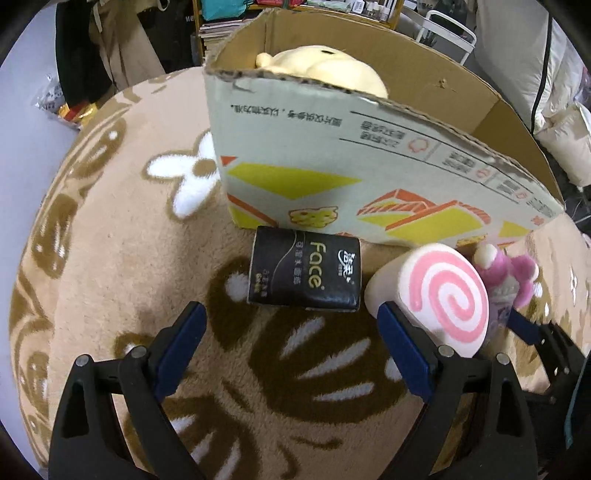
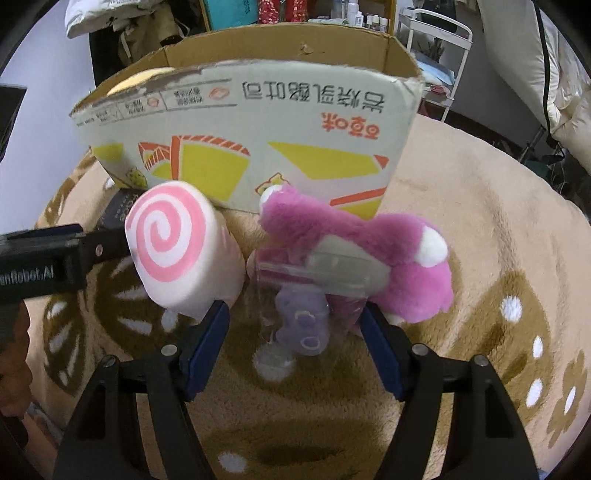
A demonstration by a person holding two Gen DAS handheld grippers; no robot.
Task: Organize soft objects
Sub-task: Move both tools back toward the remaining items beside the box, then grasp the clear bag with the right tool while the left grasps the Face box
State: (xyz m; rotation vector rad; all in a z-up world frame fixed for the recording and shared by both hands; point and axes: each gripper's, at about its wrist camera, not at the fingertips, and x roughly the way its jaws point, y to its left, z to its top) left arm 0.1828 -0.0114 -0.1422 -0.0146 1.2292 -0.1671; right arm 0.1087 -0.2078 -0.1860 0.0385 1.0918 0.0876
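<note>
A black "Face" tissue pack [image 1: 304, 271] lies on the beige blanket in front of an open cardboard box [image 1: 332, 155]. A yellow plush [image 1: 325, 68] sits inside the box. My left gripper [image 1: 291, 328] is open just short of the tissue pack. A pink-and-white swirl roll cushion [image 2: 177, 251] lies beside a pink plush bear [image 2: 369, 258] with a clear bag holding a small purple toy [image 2: 303, 325]. My right gripper [image 2: 293, 325] is open around the bag. The roll [image 1: 439, 295] touches my left gripper's right finger [image 1: 402, 339].
The beige patterned blanket [image 2: 480, 240] covers the surface. The box's front wall [image 2: 258, 140] stands right behind the toys. Shelves, a white rack [image 2: 439, 29] and pillows [image 1: 535, 74] are in the background. The left gripper's body [image 2: 40, 258] is at the left of the right wrist view.
</note>
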